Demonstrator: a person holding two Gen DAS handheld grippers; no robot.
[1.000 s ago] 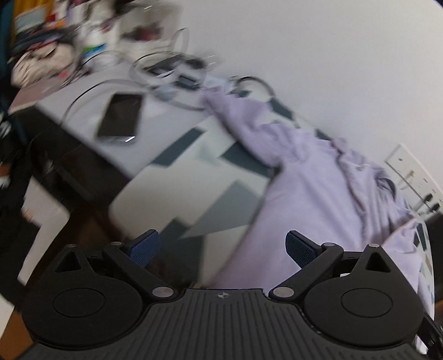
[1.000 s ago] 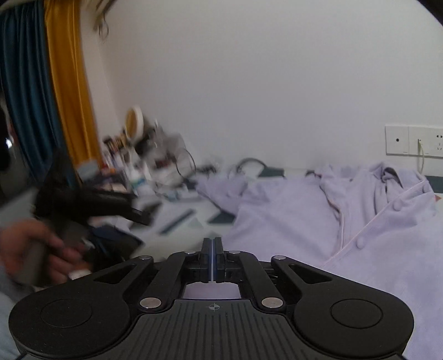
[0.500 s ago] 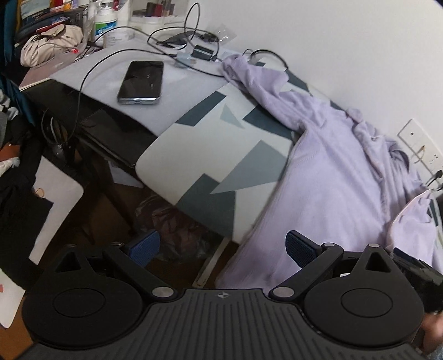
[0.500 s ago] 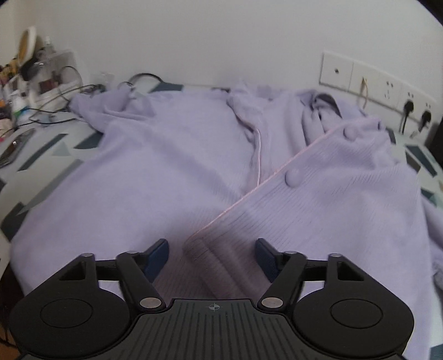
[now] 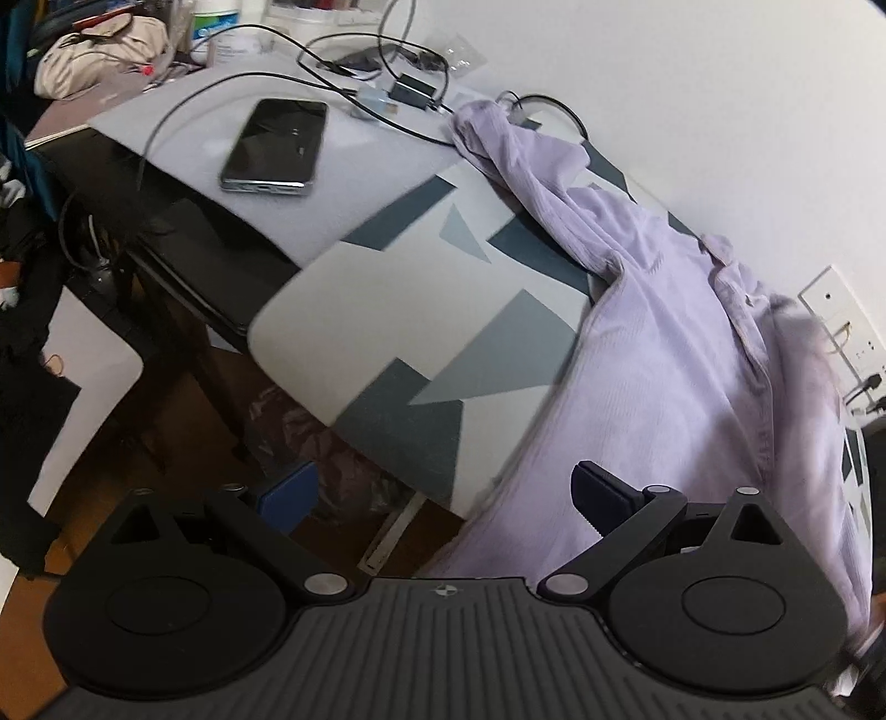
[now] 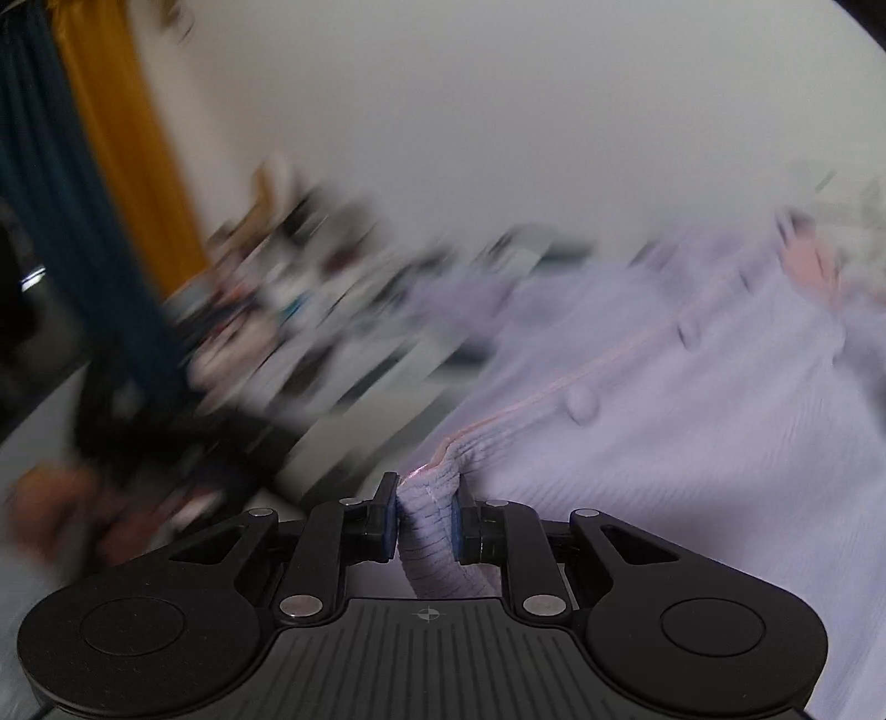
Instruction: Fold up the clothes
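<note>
While blurred by motion, right wrist view: right tongs [image 6: 425, 520] clenched on a bunched corner of the lilac cardigan [image 6: 692, 432], ribbed hem pinched between both pads, fabric rising out of the grip. Pink-edged button band running from the pinch up and to the right, two buttons [image 6: 578, 400] along it, so front edge slanting away toward the far right. Wall [image 6: 498, 111] behind; yellow curtain [image 6: 119, 138] and dark blue one at left; clutter at mid-left too smeared to tell apart.

Left wrist view: left tongs [image 5: 443, 490] released, blue pads wide apart, gripping nothing, hovering off the near edge of the surface. Cardigan [image 5: 664, 376] spread on a white cover with grey geometric patches [image 5: 387, 310], near hem draped over the edge just beside the right-hand pad. Long axis from that near hem up toward the wall; one sleeve [image 5: 520, 160] stretched up-left, its cuff pointing at the cables [image 5: 387, 83]. Crumpled ridge of fabric along the right side, near the wall sockets [image 5: 830, 310]. Phone [image 5: 277, 147] face up on the pale table [image 5: 166, 111], well apart from the sleeve, a cable curving past it. Beige bag [image 5: 94, 50] and bottles at the far left corner. Dark frame and brown floor [image 5: 183, 387] below the edge.
</note>
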